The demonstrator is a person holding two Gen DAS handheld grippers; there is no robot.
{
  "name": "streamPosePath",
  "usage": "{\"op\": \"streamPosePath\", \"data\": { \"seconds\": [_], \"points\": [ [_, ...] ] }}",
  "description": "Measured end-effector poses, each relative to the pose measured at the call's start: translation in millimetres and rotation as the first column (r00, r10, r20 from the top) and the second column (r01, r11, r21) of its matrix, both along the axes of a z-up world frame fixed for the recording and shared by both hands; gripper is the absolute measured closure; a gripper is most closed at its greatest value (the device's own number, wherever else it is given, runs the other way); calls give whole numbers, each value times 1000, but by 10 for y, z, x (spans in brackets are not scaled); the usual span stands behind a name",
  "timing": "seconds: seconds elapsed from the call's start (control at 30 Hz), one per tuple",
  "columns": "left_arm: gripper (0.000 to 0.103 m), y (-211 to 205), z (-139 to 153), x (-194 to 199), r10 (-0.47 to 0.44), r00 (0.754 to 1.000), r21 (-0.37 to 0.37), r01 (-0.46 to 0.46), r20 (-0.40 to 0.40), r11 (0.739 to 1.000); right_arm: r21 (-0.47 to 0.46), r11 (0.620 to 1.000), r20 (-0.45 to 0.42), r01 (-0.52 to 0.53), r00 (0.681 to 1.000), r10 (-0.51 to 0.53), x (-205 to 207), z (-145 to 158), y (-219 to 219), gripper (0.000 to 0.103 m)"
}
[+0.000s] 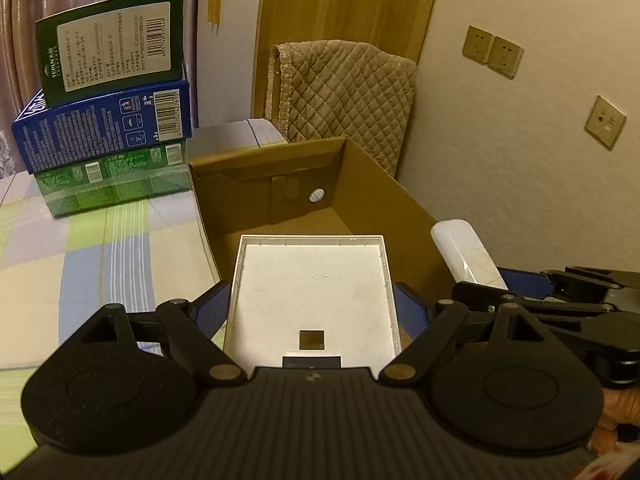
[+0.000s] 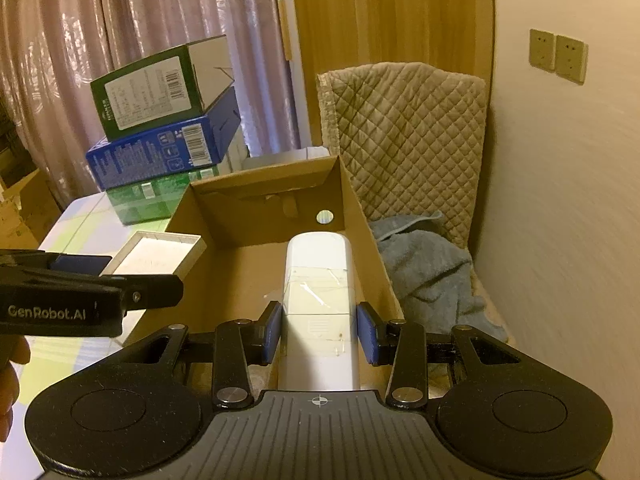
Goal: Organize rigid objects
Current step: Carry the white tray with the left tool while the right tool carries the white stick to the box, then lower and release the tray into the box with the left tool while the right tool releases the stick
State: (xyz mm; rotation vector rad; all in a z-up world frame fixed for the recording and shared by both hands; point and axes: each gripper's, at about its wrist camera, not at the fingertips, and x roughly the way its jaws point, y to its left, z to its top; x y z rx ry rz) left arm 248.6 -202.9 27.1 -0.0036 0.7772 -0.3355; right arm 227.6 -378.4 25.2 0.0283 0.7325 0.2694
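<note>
While both jaws grip (left tray point(image 1: 312, 296), right remote point(image 2: 318, 300)), only right view shows towel point(image 2: 432, 276).

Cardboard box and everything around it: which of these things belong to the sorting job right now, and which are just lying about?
In the job:
- cardboard box, open
- white square tray, in the left claw
- white remote-shaped object, in the right claw

Lying about:
- stack of three cartons
- quilted cover
- blue-grey towel
- wall sockets

Left gripper point(image 1: 312, 312): lower centre of frame, blue pads spread wide and clamped. Right gripper point(image 2: 320, 332): lower centre, pads narrowly set, gripping.
</note>
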Motion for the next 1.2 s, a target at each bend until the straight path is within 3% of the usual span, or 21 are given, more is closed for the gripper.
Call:
{"op": "streamPosePath", "data": {
  "seconds": [0.47, 0.7, 1.2],
  "points": [
    [20, -149, -245, 625, -22, 999, 70, 24, -26, 997, 8, 1000, -94, -24, 995, 25, 672, -336, 77, 66],
    [20, -165, -383, 695, -23, 999, 98, 26, -33, 995, 8, 1000, -110, -24, 994, 25, 737, -430, 84, 66],
    [20, -199, -382, 730, -40, 999, 122, 41, -8, 992, 6, 1000, -114, -20, 993, 21, 749, -459, 82, 66]
  ]
}}
